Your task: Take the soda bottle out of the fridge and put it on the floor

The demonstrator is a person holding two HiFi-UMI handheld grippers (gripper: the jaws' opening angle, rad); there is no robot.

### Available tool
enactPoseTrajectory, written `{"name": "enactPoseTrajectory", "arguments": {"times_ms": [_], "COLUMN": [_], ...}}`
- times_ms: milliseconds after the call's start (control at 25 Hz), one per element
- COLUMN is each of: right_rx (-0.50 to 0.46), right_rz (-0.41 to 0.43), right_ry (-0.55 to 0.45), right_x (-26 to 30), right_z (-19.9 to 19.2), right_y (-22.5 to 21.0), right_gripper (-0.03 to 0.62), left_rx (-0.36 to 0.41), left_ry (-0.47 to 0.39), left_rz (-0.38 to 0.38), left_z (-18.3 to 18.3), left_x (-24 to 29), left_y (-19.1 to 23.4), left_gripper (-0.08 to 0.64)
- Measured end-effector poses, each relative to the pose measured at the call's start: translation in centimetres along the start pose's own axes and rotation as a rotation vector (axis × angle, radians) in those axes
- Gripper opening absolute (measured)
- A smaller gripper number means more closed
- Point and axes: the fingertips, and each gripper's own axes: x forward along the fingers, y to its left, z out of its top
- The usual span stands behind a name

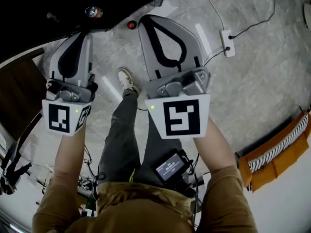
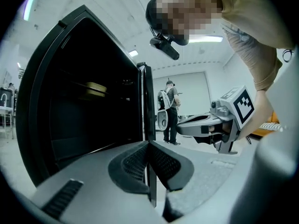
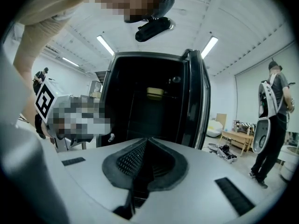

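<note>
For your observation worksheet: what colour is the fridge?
Black; the fridge shows best in the right gripper view.

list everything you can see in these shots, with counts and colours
fridge: one, black, door open, ahead of both grippers
yellowish item: one, inside the fridge, too dim to name
power strip: one, white, on the grey floor
orange striped item: one, at the floor's right edge
bystander: one, white backpack, right of the fridge
waist device: one, black, lit screen
left gripper: grey, shut, empty
right gripper: grey, shut, empty
</note>
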Motion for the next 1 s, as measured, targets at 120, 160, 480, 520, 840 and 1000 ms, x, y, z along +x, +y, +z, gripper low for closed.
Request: {"name": "enactPoseTrajectory", "arguments": {"times_ms": [120,160,480,520,840,1000], "right_rx": [-0.016,-0.028,-0.082,-0.085,-0.115,-0.116], "right_rz": [0.007,0.008,0.009,0.007,0.003,-0.018], "right_ry": [-0.019,-0.028,-0.059,-0.060,-0.111,-0.152], "right_x": [-0.7,-0.9,-3.5,-3.8,-5.5,-6.7], "right_z": [3.9,5.2,14.3,15.3,24.1,28.0], "right_y": [0.1,0.0,1.1,1.4,2.6,2.1], "right_gripper": [0.002,0.003,0.002,0.002,0.002,0.002], "left_rx": [-0.012,-0.018,-0.037,-0.039,-0.006,0.001], "left_ry": [-0.004,-0.011,-0.082,-0.090,-0.132,-0.139], "left_rz": [0.013,0.016,0.002,0.005,0.066,0.097], "left_z": [3.0,3.9,12.8,13.9,22.4,25.7], "left_x": [-0.8,-0.9,-3.4,-4.0,-8.5,-10.0], "left_y": [-0.5,-0.7,-3.0,-3.0,-0.8,0.0], "left_gripper": [0.002,0.002,0.002,0.002,0.002,0.002]}}
